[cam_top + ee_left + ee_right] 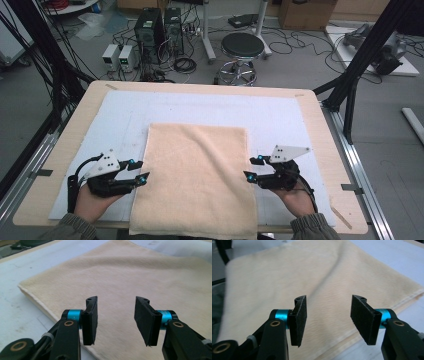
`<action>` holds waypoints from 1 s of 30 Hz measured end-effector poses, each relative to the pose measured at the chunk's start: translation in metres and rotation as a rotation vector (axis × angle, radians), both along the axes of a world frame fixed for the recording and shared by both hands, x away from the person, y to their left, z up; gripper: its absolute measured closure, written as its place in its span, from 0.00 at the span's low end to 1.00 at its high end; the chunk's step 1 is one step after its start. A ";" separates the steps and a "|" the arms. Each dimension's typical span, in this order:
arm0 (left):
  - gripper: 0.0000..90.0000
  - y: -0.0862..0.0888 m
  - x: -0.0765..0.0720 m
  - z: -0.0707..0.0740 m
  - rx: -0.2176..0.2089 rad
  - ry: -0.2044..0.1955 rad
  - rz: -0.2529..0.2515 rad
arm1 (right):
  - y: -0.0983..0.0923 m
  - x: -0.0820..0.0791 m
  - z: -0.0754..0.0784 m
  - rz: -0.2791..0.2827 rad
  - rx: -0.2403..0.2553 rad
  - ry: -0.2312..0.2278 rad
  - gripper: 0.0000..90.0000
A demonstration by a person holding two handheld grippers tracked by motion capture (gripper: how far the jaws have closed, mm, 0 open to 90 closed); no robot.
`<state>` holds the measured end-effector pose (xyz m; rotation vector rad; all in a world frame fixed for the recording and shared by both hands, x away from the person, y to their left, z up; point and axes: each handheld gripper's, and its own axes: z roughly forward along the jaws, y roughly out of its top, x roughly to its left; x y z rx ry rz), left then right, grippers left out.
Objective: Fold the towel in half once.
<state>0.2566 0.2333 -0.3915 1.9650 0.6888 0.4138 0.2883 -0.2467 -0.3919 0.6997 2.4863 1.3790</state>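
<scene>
High view: a cream towel (195, 180) lies flat on the white mat (280, 115), its near edge hanging over the table's front.
Soft, light and limp, it looks best pinched at its side hems. Left gripper (139, 171) at the towel's left edge and right gripper (252, 168) at its right edge both stand partly open, holding nothing. No readable writing.

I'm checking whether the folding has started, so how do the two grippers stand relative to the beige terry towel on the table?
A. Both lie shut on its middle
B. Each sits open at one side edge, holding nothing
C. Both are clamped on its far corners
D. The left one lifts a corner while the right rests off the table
B: the left gripper and right gripper flank the beige terry towel, fingers apart with nothing between them.
</scene>
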 end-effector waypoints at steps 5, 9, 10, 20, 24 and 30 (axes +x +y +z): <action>0.59 -0.001 0.029 -0.002 -0.001 0.001 0.054 | 0.002 0.028 0.000 -0.044 -0.025 0.000 0.52; 0.59 -0.002 0.053 -0.007 -0.012 0.000 0.110 | 0.004 0.054 -0.001 -0.087 -0.043 0.012 0.53; 0.59 -0.002 0.059 -0.010 -0.002 0.003 0.120 | 0.004 0.061 -0.002 -0.095 -0.046 0.009 0.54; 0.66 -0.008 0.107 -0.043 0.004 0.107 0.258 | 0.011 0.124 -0.023 -0.223 -0.074 0.047 0.57; 0.71 -0.016 0.110 -0.047 0.036 0.110 0.236 | 0.017 0.136 -0.038 -0.241 -0.137 0.066 0.75; 0.74 -0.017 0.114 -0.052 0.063 0.134 0.250 | 0.018 0.140 -0.036 -0.253 -0.171 0.045 0.97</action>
